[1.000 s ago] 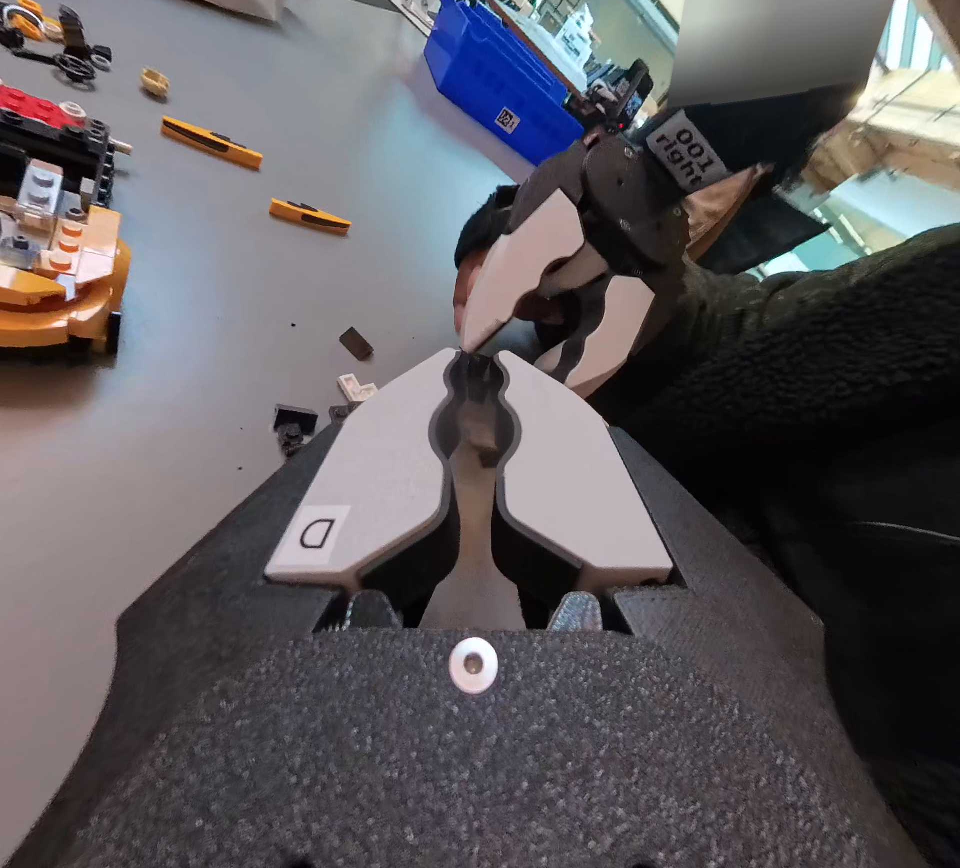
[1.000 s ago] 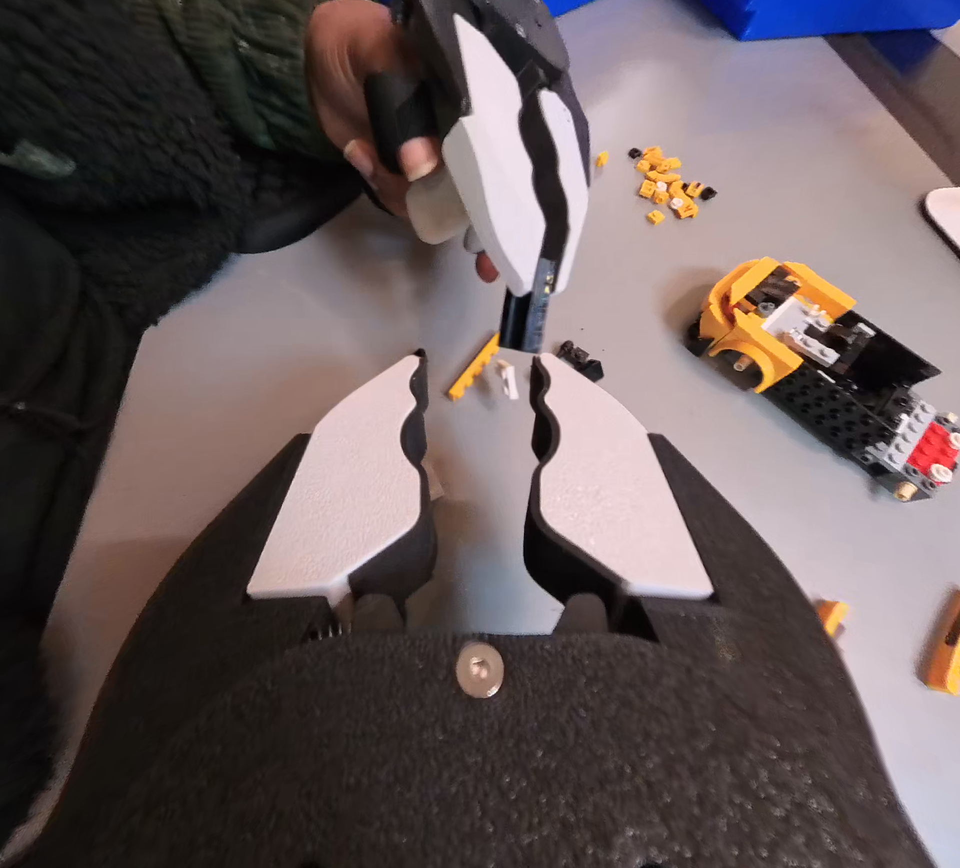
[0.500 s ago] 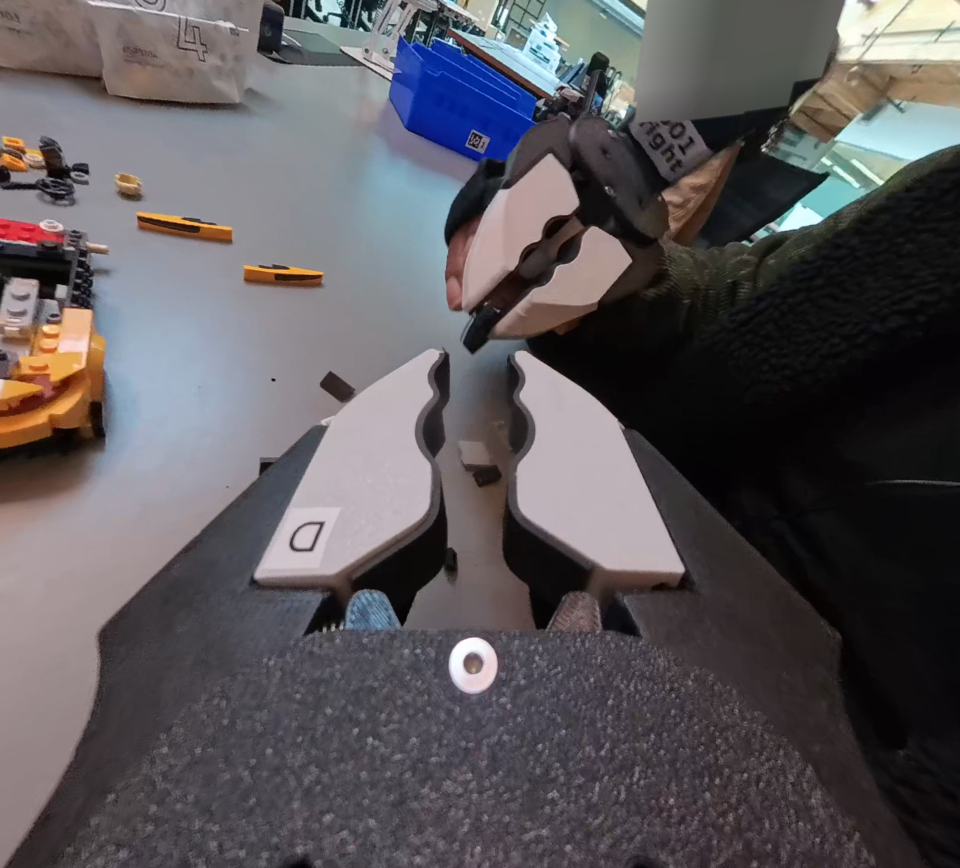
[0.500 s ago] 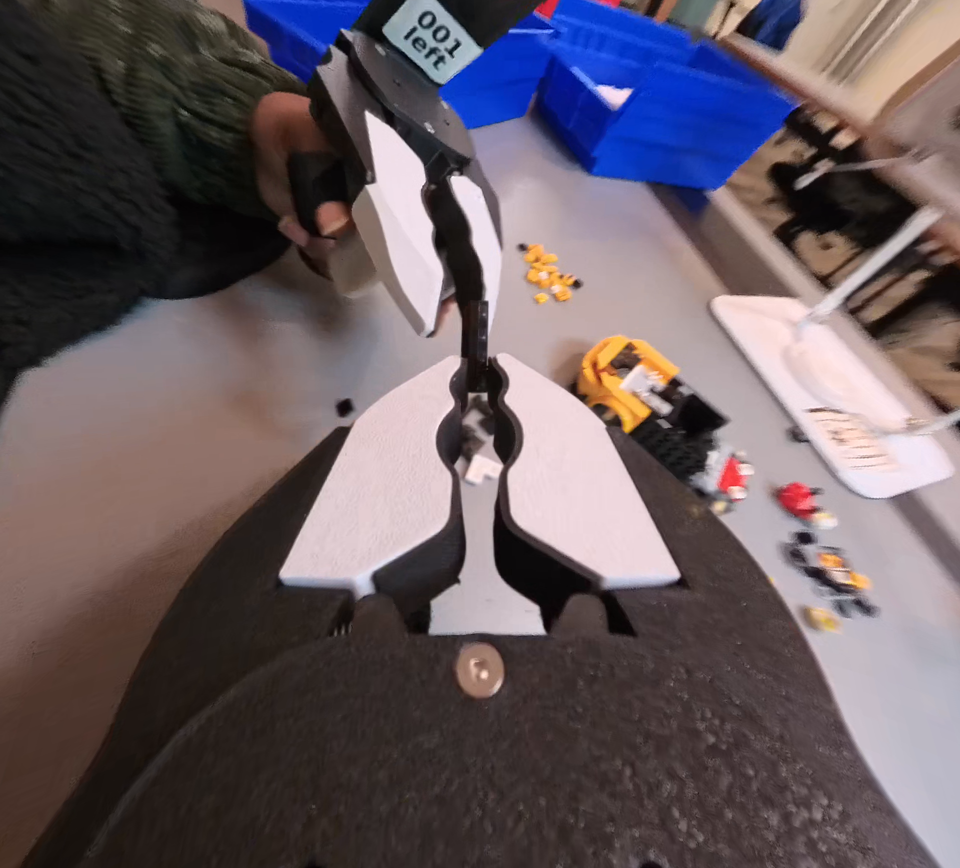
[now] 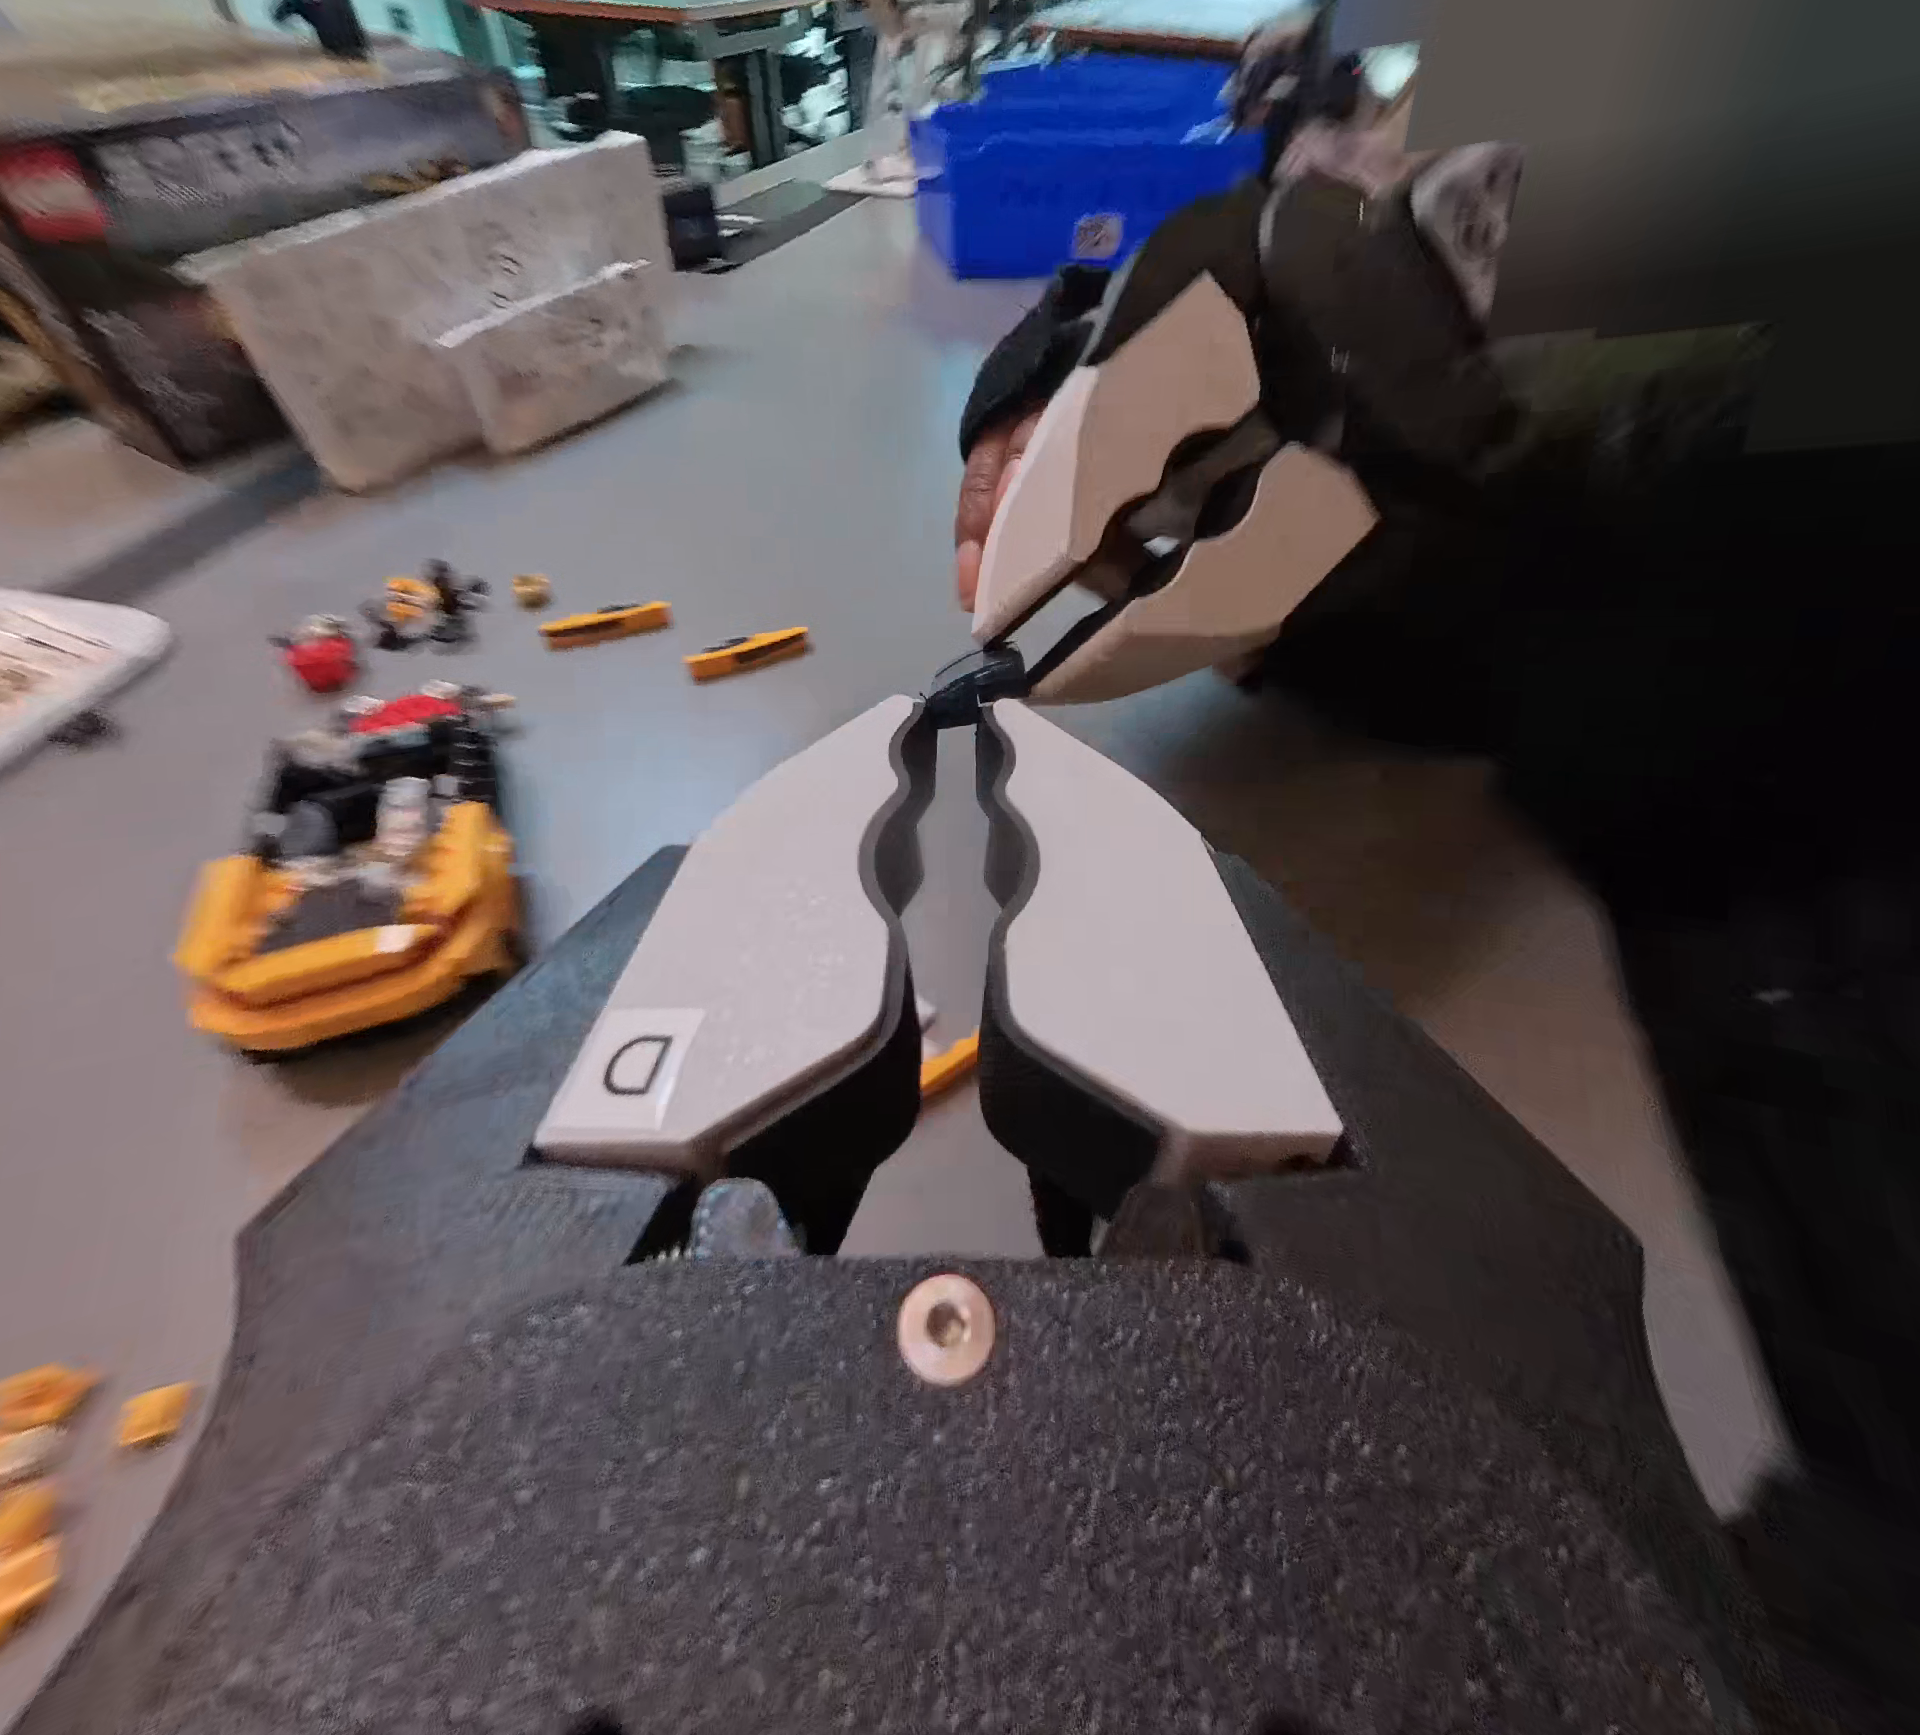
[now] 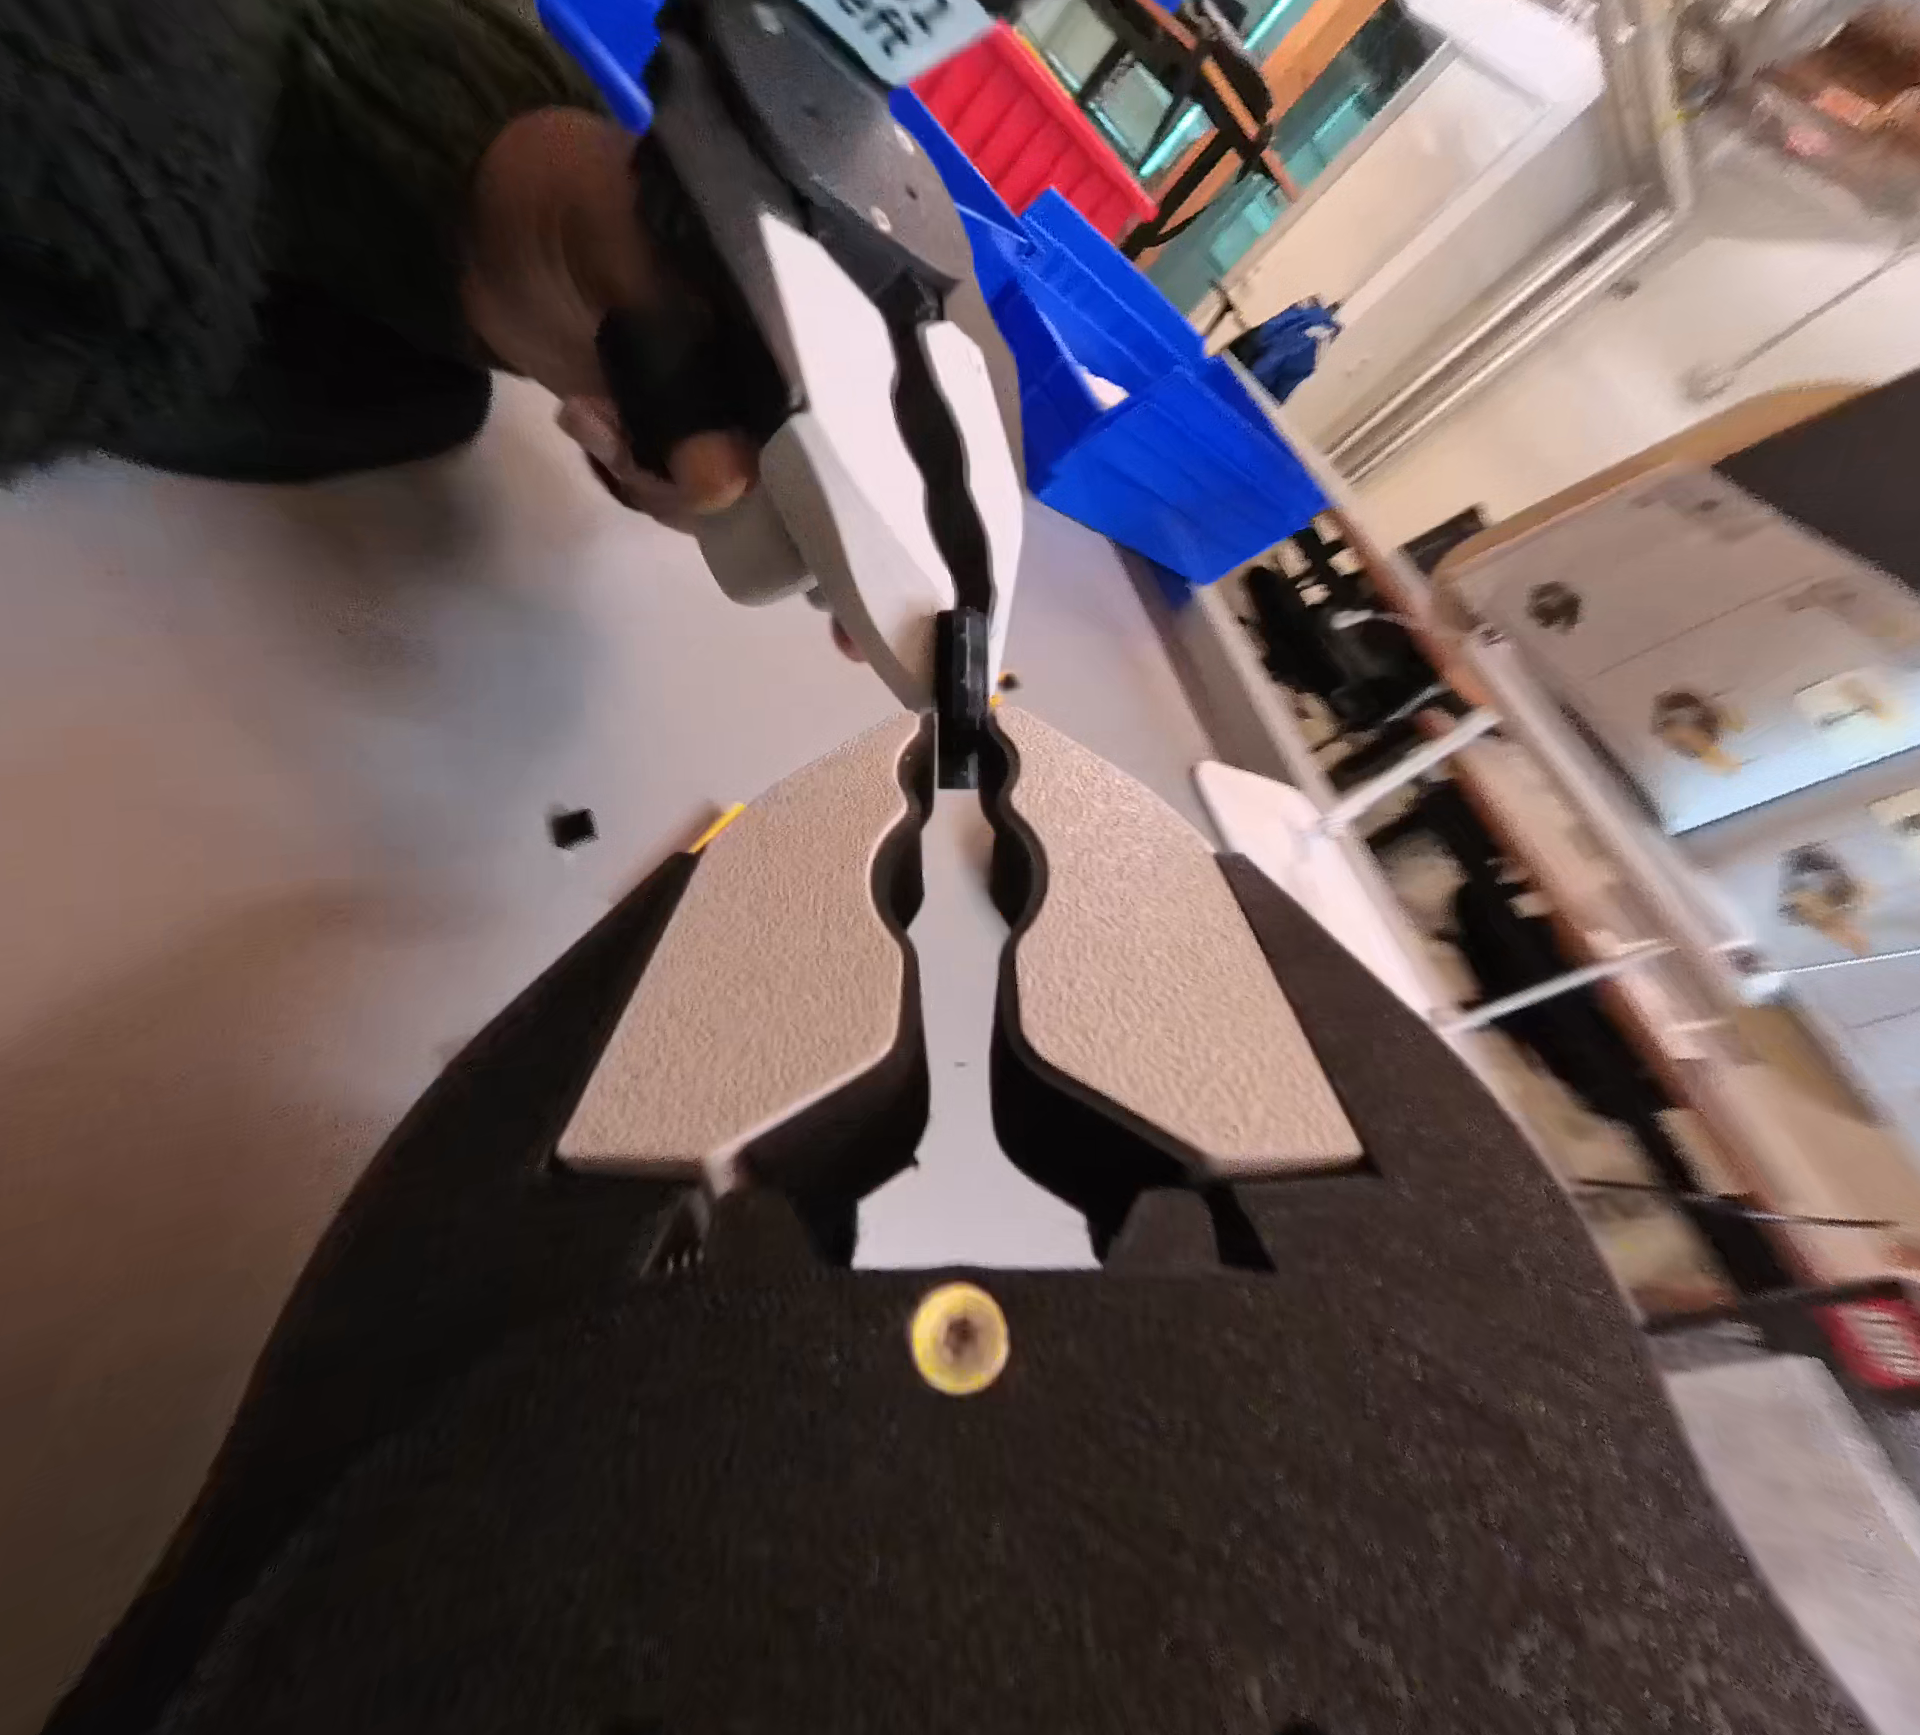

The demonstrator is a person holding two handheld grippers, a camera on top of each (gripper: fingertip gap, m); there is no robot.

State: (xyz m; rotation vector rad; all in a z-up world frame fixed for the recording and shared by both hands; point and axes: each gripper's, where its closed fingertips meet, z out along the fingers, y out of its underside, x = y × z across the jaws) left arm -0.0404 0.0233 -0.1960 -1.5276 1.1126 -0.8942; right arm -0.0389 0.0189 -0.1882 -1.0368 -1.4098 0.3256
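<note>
At the centre of both frames, my left claw and my right claw meet tip to tip, each narrowed and pinching one small black plastic brick piece held above the grey tabletop. A half-built orange and black toy brick car sits at middle left

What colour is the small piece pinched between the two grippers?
Black. The small piece shows best in the right wrist view, where both grippers meet on it.
</note>
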